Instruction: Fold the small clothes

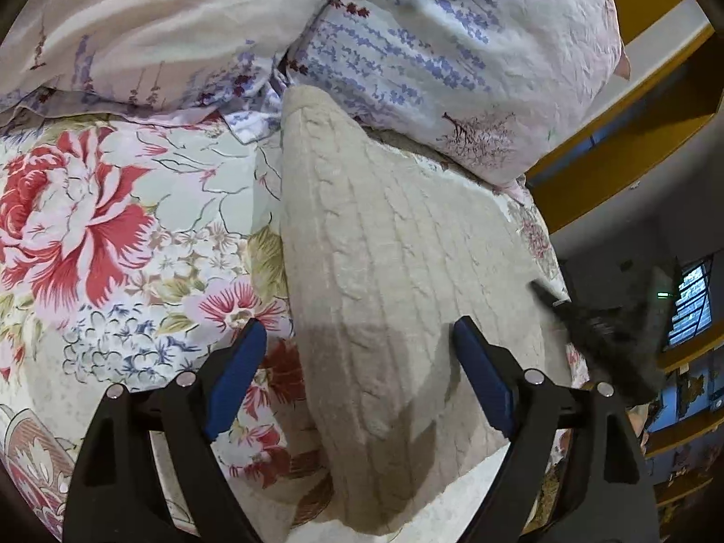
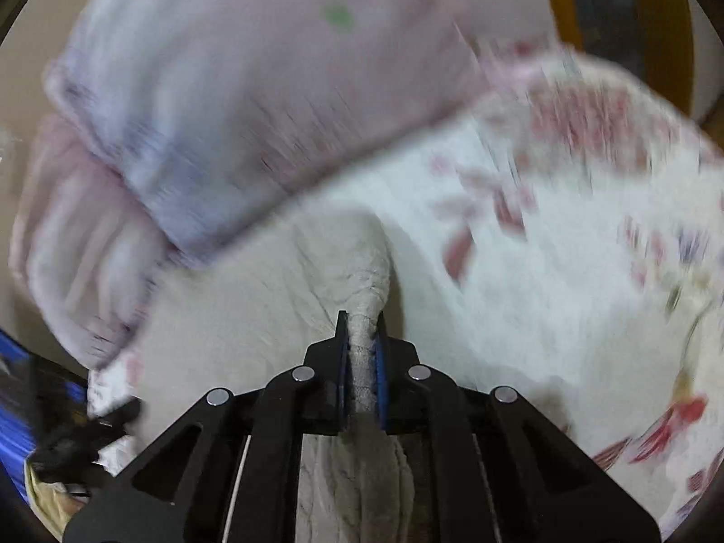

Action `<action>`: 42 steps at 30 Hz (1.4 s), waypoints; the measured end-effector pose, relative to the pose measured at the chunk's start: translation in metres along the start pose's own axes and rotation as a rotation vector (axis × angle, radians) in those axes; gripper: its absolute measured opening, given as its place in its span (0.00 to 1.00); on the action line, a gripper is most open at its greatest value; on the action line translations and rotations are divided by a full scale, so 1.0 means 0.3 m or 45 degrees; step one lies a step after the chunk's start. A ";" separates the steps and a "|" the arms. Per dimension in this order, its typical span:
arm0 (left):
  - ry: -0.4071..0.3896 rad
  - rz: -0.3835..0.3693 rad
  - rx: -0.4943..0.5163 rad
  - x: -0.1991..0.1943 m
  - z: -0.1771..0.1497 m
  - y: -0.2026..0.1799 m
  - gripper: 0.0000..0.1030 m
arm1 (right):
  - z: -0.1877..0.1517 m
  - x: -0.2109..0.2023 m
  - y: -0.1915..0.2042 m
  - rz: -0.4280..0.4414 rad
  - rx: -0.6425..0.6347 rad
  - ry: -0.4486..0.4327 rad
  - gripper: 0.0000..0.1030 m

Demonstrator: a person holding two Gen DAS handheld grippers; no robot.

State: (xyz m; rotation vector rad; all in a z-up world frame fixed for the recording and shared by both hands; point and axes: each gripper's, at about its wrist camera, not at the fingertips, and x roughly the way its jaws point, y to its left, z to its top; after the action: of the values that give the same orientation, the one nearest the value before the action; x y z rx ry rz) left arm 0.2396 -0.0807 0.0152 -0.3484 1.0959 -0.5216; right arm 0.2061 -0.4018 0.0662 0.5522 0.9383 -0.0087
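Note:
A cream cable-knit sweater (image 1: 384,249) lies on a floral bedsheet (image 1: 113,235). In the left wrist view one folded part runs from the pillows toward me. My left gripper (image 1: 359,353) is open and empty, its blue-padded fingers (image 1: 235,375) standing just above the sweater, one on each side of the folded part. In the blurred right wrist view my right gripper (image 2: 362,357) is shut on a bunched fold of the sweater (image 2: 362,280), with the rest of the knit (image 2: 235,316) spread to the left. A dark blurred shape (image 1: 602,330) at the sweater's right edge looks like the right gripper.
Two pale floral pillows (image 1: 430,45) lie at the head of the bed, touching the sweater's far end; they also show in the right wrist view (image 2: 226,104). A yellow wooden frame (image 1: 633,104) and a window (image 1: 688,303) are to the right, past the bed's edge.

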 end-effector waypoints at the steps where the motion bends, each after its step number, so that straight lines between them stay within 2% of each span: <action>1: 0.003 0.001 0.000 0.006 -0.002 0.001 0.82 | -0.013 0.012 -0.013 0.004 0.016 -0.003 0.11; 3: 0.007 0.001 -0.010 0.012 -0.003 0.008 0.83 | -0.011 -0.004 -0.002 -0.030 -0.008 -0.019 0.21; 5: 0.009 -0.002 -0.017 0.012 0.003 0.011 0.83 | -0.001 -0.054 0.021 -0.077 -0.037 -0.080 0.26; 9: 0.004 0.002 -0.021 0.007 0.007 0.017 0.83 | -0.008 -0.130 0.093 -0.023 -0.156 -0.202 0.30; 10: 0.006 0.000 -0.027 0.011 0.007 0.017 0.83 | -0.016 -0.135 0.115 0.003 -0.199 -0.202 0.31; 12: 0.012 -0.005 -0.035 0.016 0.005 0.019 0.83 | -0.033 -0.115 0.146 0.039 -0.263 -0.165 0.41; 14: 0.012 -0.007 -0.038 0.023 0.008 0.018 0.84 | -0.058 -0.035 0.168 0.019 -0.318 -0.044 0.49; 15: 0.014 -0.013 -0.042 0.023 0.009 0.020 0.85 | -0.077 0.028 0.162 -0.032 -0.335 0.039 0.50; 17: 0.020 -0.027 -0.052 0.024 0.010 0.024 0.85 | -0.092 0.037 0.169 -0.046 -0.384 -0.020 0.52; 20: 0.029 -0.041 -0.062 0.030 0.019 0.027 0.86 | -0.058 0.022 0.155 0.003 -0.320 0.028 0.54; 22: 0.032 -0.059 -0.074 0.031 0.024 0.033 0.86 | -0.025 -0.017 0.109 0.123 -0.182 0.022 0.62; 23: 0.034 -0.068 -0.079 0.028 0.027 0.040 0.86 | -0.008 -0.032 0.082 0.172 -0.114 0.007 0.69; 24: 0.036 -0.078 -0.089 0.030 0.031 0.044 0.86 | 0.006 -0.047 0.065 0.196 -0.072 -0.007 0.71; 26: 0.036 -0.093 -0.101 0.030 0.036 0.048 0.86 | 0.033 -0.056 0.012 0.214 0.018 -0.013 0.71; 32: 0.033 -0.120 -0.108 0.035 0.045 0.052 0.85 | 0.065 0.041 -0.074 0.252 0.167 0.113 0.71; 36: 0.034 -0.132 -0.086 0.042 0.048 0.046 0.84 | 0.056 0.092 -0.091 0.264 0.185 0.186 0.71; 40: 0.042 -0.117 -0.019 0.063 0.050 0.012 0.83 | 0.046 0.103 -0.095 0.334 0.184 0.192 0.70; 42: 0.048 -0.119 0.012 0.074 0.047 -0.007 0.83 | 0.042 0.114 -0.095 0.372 0.178 0.207 0.64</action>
State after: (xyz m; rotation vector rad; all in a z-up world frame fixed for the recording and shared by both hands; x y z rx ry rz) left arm 0.2600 -0.0947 0.0055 -0.3844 1.1173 -0.6181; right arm 0.2293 -0.4242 0.0331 0.8257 1.0121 0.2382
